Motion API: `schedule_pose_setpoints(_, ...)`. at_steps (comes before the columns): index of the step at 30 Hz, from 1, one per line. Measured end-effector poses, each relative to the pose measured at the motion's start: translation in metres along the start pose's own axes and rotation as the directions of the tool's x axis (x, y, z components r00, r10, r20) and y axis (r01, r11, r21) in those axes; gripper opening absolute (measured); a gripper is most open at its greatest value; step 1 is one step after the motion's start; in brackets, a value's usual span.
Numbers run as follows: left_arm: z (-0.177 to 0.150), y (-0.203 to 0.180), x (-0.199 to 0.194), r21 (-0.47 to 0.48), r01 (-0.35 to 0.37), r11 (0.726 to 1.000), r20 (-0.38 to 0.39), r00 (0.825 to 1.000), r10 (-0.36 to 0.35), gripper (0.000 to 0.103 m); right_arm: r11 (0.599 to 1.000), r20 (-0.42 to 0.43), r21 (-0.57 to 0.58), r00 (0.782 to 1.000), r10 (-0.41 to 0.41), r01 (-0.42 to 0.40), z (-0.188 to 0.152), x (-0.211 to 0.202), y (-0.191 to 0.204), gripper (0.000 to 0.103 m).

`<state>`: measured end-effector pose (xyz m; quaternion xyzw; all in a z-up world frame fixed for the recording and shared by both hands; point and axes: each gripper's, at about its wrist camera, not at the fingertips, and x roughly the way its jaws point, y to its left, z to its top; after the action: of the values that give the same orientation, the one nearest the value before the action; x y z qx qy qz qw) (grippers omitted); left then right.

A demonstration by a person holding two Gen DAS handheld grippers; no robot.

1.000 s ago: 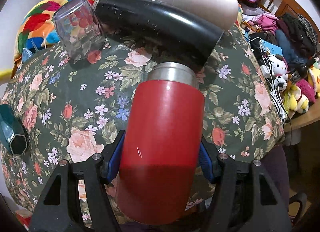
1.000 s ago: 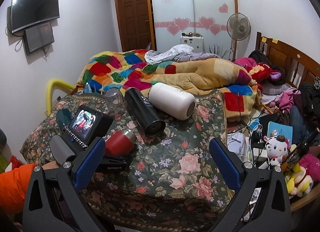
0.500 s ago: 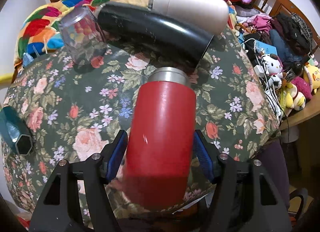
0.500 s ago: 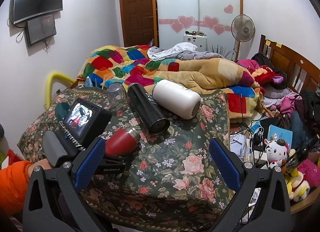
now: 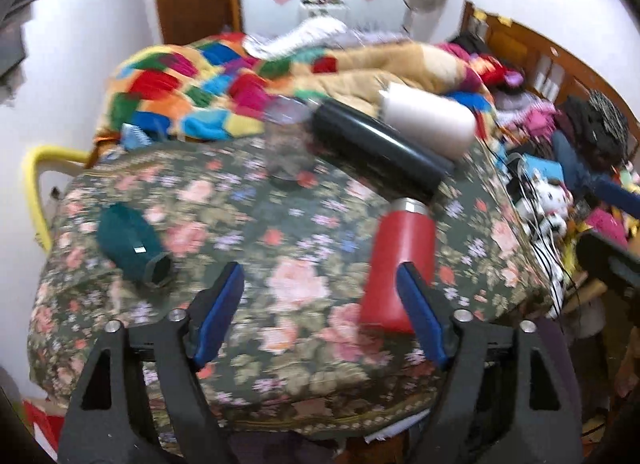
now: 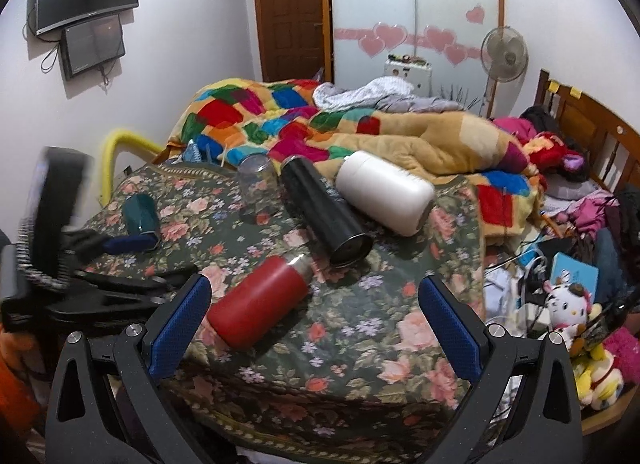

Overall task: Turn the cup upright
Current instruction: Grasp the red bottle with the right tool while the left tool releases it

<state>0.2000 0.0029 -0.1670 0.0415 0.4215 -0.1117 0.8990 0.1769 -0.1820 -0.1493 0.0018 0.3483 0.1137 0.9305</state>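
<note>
A red cup [image 5: 400, 260] with a steel rim lies on its side on the floral tablecloth [image 5: 280, 232]; it also shows in the right wrist view [image 6: 260, 300]. My left gripper [image 5: 320, 312] is open and empty, pulled back from the table, with the red cup just beyond its right finger. My right gripper [image 6: 314, 324] is open and empty above the table's near edge. The left gripper's body [image 6: 80, 288] shows at the left of the right wrist view.
A black flask [image 6: 324, 212], a white flask [image 6: 384, 192] and a dark green cup [image 6: 140, 212] lie on their sides. A clear glass [image 6: 258, 184] stands upside down. Bedding lies behind; clutter and toys [image 6: 568, 304] sit at the right.
My left gripper has let go of the red cup, opened and drawn back and left. The red cup now lies free on the cloth. The right gripper has barely moved.
</note>
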Motion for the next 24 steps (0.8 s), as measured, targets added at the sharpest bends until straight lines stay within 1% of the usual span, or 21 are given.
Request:
schedule_pose_setpoints(3, -0.009, 0.017, -0.015, -0.049, -0.03, 0.998, 0.054, 0.998, 0.033, 0.086, 1.0, -0.038, 0.006, 0.999, 0.021, -0.02, -0.001, 0.012, 0.006, 0.103)
schedule_pose_setpoints(5, -0.016, 0.028, -0.021, -0.084, -0.052, 0.995, 0.073, 0.996, 0.058, 0.086, 0.999, -0.071, 0.01, 0.997, 0.037, -0.036, -0.002, 0.025, 0.01, 0.103)
schedule_pose_setpoints(9, -0.032, 0.049, -0.028, -0.156, -0.097, 0.983, 0.09, 0.99, 0.112, 0.086, 0.998, -0.137, 0.026, 0.989, 0.06, -0.057, -0.004, 0.05, 0.018, 0.103)
schedule_pose_setpoints(11, -0.04, 0.057, -0.029, -0.187, -0.106, 0.977, 0.092, 0.988, 0.125, 0.086, 0.997, -0.174, 0.041, 0.982, 0.07, -0.064, -0.006, 0.064, 0.02, 0.103)
schedule_pose_setpoints(13, -0.048, 0.066, -0.028, -0.223, -0.095, 0.97, 0.084, 0.99, 0.116, 0.086, 0.994, -0.227, 0.075, 0.969, 0.099, -0.084, -0.008, 0.081, 0.02, 0.101)
schedule_pose_setpoints(14, -0.052, 0.069, -0.026, -0.236, -0.091, 0.967, 0.078, 0.991, 0.112, 0.086, 0.989, -0.256, 0.105, 0.959, 0.124, -0.1, -0.01, 0.09, 0.019, 0.097)
schedule_pose_setpoints(15, -0.054, 0.071, -0.025, -0.243, -0.097, 0.965, 0.07, 0.991, 0.117, 0.086, 0.984, -0.285, 0.136, 0.947, 0.15, -0.115, -0.012, 0.098, 0.017, 0.094)
schedule_pose_setpoints(17, -0.059, 0.073, -0.023, -0.246, -0.117, 0.962, 0.061, 0.989, 0.136, 0.086, 0.973, -0.328, 0.193, 0.926, 0.188, -0.129, -0.014, 0.113, 0.014, 0.09)
schedule_pose_setpoints(20, -0.063, 0.072, -0.022, -0.239, -0.127, 0.963, 0.061, 0.987, 0.146, 0.086, 0.962, -0.368, 0.249, 0.908, 0.198, -0.109, -0.019, 0.131, 0.009, 0.087)
schedule_pose_setpoints(24, -0.064, 0.068, -0.022, -0.218, -0.136, 0.966, 0.072, 0.985, 0.155, 0.086, 0.96, -0.401, 0.27, 0.897, 0.186, -0.078, -0.02, 0.147, 0.005, 0.083)
